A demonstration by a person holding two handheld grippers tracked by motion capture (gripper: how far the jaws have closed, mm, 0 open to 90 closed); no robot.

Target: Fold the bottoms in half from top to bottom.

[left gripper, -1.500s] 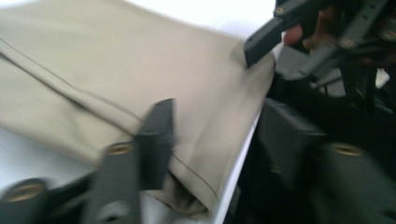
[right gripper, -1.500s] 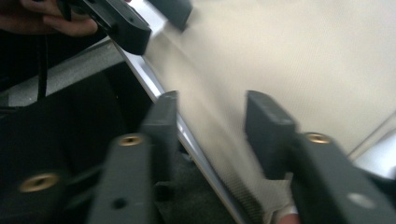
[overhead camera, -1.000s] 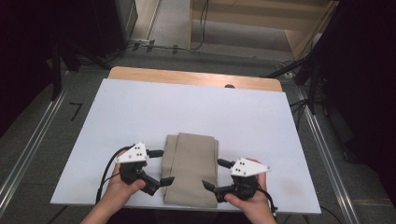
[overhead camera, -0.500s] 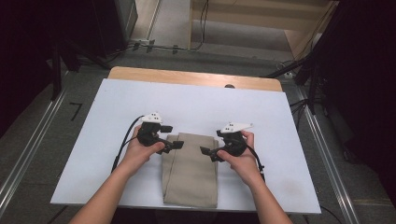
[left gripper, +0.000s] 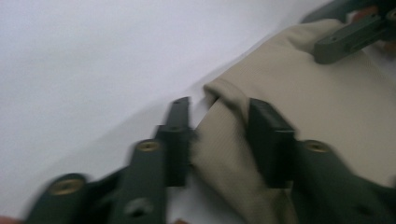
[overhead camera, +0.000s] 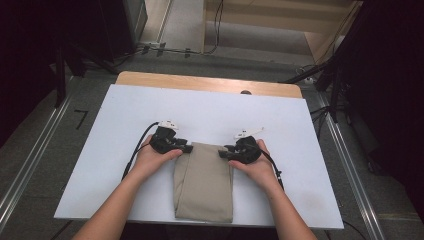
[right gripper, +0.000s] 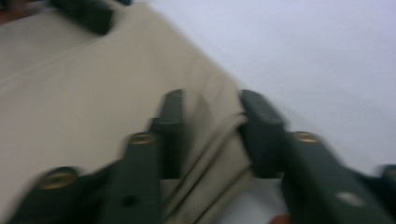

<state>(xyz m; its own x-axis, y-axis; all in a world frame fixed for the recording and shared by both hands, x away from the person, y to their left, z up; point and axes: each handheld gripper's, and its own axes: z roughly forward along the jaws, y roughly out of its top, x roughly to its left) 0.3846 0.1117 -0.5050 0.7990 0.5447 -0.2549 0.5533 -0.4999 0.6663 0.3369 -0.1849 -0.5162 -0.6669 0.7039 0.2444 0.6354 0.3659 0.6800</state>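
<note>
Two far corners of the folded beige cloth [overhead camera: 204, 185] are straddled, unclamped, by the parted left hand-held gripper [overhead camera: 189, 148] and right hand-held gripper [overhead camera: 222, 151] near the white bench's [overhead camera: 210, 112] front edge.

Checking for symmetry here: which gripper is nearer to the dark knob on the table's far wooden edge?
Right. The right gripper sits at the cloth's far right corner, almost straight below the knob; the left gripper, at the far left corner, is farther off.
</note>
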